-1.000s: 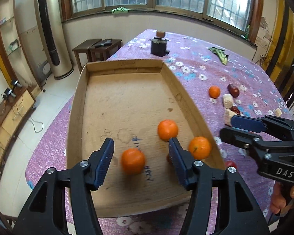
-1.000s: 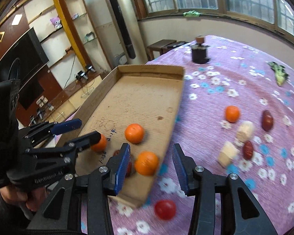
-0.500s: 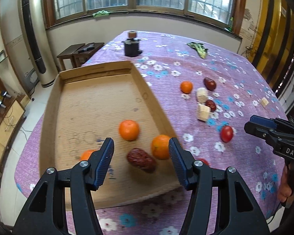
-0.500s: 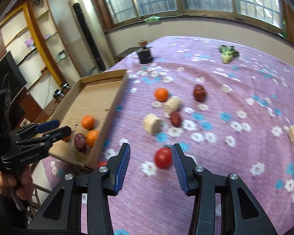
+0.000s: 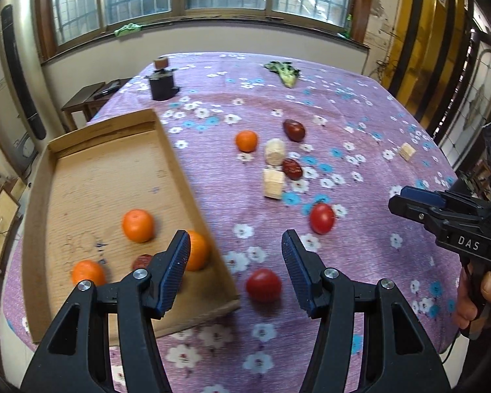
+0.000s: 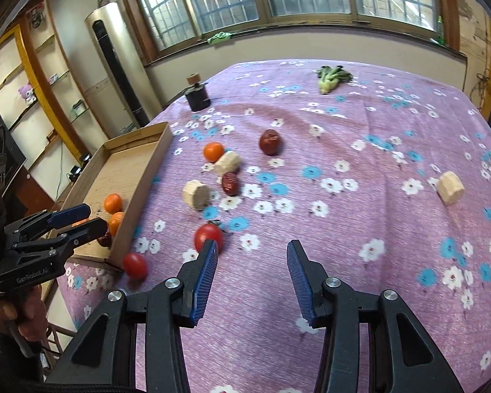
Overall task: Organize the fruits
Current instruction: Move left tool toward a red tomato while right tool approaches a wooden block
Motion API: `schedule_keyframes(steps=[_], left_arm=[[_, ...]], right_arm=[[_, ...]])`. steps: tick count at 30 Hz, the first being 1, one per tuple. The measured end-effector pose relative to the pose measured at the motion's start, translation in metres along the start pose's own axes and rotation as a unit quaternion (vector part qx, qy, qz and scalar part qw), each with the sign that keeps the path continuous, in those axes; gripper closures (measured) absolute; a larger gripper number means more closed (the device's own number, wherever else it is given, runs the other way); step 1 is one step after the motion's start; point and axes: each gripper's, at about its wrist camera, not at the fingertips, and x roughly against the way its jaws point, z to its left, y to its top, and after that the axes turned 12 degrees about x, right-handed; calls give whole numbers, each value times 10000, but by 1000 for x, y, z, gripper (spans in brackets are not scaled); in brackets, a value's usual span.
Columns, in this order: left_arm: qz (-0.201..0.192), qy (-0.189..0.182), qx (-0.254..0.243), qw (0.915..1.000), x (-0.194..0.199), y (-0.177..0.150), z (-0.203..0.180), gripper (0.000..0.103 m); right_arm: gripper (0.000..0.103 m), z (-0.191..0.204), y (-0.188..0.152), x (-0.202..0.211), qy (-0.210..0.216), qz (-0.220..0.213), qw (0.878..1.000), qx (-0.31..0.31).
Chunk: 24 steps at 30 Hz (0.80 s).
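hovering left gripper [image 5: 235, 262] open over tomato [image 5: 263, 285]

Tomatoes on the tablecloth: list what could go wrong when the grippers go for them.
1. The near tomato lies right beside the cardboard tray corner; the left gripper, open, may knock the tray wall.
2. The far tomato is round and could roll off if the right gripper nudges it.
3. Wooden blocks among the fruit might get picked by mistake.
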Motion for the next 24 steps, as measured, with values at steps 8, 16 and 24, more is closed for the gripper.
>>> schedule_keyframes(steps=[8,16,24], left_arm=[[228,-280,-180,9992,-14,-2,-31,46],[488,-467,-355,9971,-36,-5,-59,46],[710,-480,-367,9956,-57,-4,-71,46]], right_arm=[[57,-31,-8,14,-279,-40,9994,-212],[57,-67,-13,26,-607,-112,9970,-459],[57,-102,-14,29,-872,-117,9941,-629]])
